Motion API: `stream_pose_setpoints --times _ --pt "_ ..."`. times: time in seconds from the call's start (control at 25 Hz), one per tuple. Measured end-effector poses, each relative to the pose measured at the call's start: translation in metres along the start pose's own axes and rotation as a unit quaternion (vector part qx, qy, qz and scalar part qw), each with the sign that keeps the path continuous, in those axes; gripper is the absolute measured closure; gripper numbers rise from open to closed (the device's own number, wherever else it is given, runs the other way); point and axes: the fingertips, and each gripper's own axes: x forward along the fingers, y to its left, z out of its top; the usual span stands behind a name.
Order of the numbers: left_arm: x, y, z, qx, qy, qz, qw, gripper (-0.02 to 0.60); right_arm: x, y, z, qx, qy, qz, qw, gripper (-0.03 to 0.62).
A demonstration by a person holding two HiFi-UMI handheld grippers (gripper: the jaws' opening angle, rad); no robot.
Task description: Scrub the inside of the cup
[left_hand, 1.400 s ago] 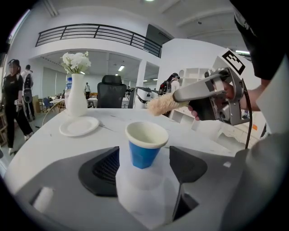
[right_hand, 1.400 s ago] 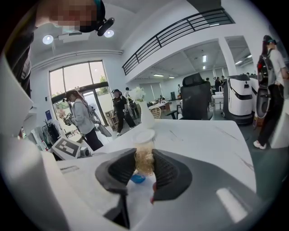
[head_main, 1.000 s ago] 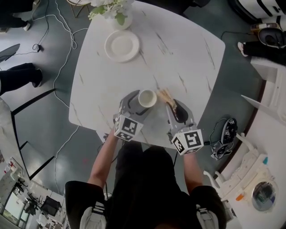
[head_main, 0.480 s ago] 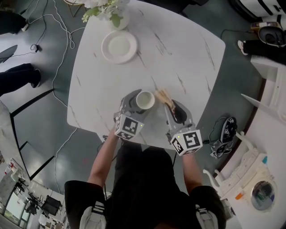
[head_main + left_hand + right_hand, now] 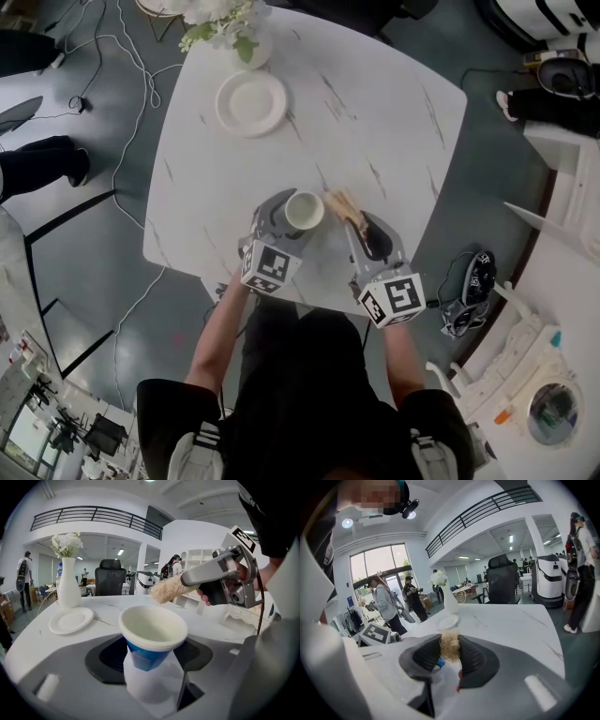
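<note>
A blue cup with a white rim and white inside stands upright between the jaws of my left gripper, near the table's front edge. In the left gripper view the black pads press on the cup's blue body, so my left gripper is shut on it. My right gripper is shut on a brush with tan bristles. The bristles hang just beyond the cup's rim on its right, outside the cup. In the right gripper view the bristles poke out between the pads of my right gripper.
A white marble-look table carries a white plate and a white vase of white flowers at its far left corner. Cables lie on the floor to the left. People stand in the room beyond.
Hardly anything moves: the cup stays in the left jaws and the brush stays beside its rim. The head view shifts slightly.
</note>
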Motion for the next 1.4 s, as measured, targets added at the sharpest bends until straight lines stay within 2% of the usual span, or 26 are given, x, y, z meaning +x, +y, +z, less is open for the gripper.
stream_pose_setpoints --times 0.36,0.68,1.0,1.4 --pt "-0.026 -0.010 0.027 0.022 0.000 0.017 0.9996 0.265 -0.030 0.046 0.036 -0.047 -0.025 0.053 0.997 0.485" --pt "-0.059 -0.029 0.053 0.056 -0.004 0.043 0.9975 0.265 -0.059 0.085 0.041 -0.081 -0.023 0.088 0.993 0.485" --pt "-0.090 -0.048 0.063 0.108 -0.003 0.075 0.9913 0.265 -0.074 0.119 0.025 -0.115 0.021 0.117 0.986 0.485" --pt "-0.118 -0.068 0.058 0.142 0.005 0.086 0.9861 0.267 -0.080 0.142 0.002 -0.146 0.061 0.111 0.981 0.485"
